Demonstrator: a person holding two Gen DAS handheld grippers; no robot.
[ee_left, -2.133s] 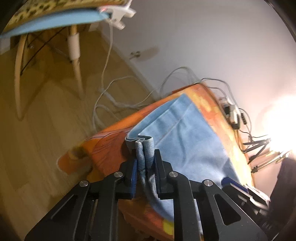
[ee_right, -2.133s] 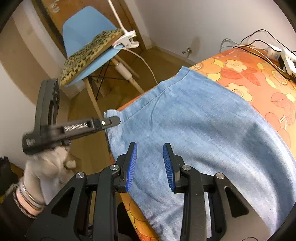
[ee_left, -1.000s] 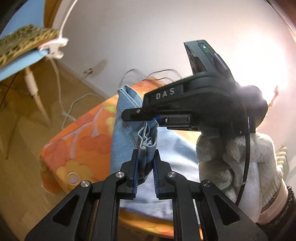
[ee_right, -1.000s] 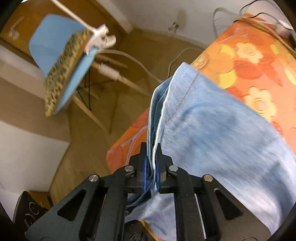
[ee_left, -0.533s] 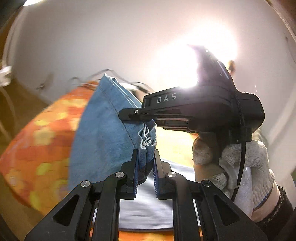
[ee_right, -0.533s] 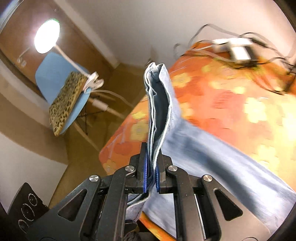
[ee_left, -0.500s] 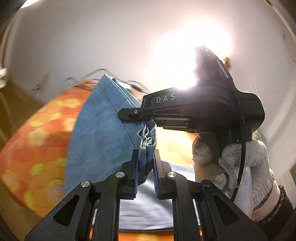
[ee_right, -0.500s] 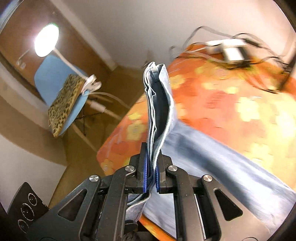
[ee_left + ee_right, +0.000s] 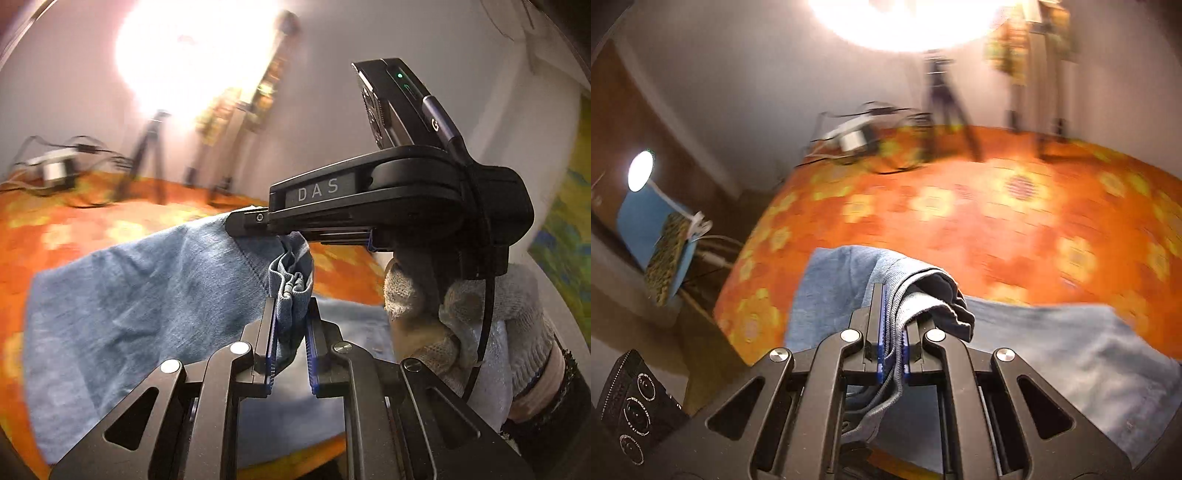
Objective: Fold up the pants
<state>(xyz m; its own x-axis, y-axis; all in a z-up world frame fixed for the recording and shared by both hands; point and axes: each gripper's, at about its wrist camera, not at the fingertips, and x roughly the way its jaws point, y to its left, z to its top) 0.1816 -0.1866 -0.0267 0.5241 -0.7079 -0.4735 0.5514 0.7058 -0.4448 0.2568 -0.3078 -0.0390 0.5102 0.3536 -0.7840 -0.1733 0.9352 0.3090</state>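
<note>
Light blue denim pants (image 9: 140,295) hang lifted over the table with the orange flowered cloth (image 9: 74,221). My left gripper (image 9: 290,325) is shut on a bunched fold of their edge. Just above and to the right, the black right gripper (image 9: 245,221), held by a gloved hand (image 9: 461,317), pinches the same edge. In the right wrist view my right gripper (image 9: 891,332) is shut on the pants (image 9: 834,280), with grey lining spilling over its fingers (image 9: 879,314). The rest of the cloth trails down to the right onto the table (image 9: 960,206).
A power strip with tangled cables (image 9: 853,136) lies at the table's far edge, beside tripod legs (image 9: 945,92) and a bright lamp. A blue chair with a leopard-print cushion (image 9: 665,251) stands on the floor to the left.
Both grippers have swept sideways and up across the table, carrying the pants' edge. The chair and floor have left the left wrist view; tripods and the far table now show.
</note>
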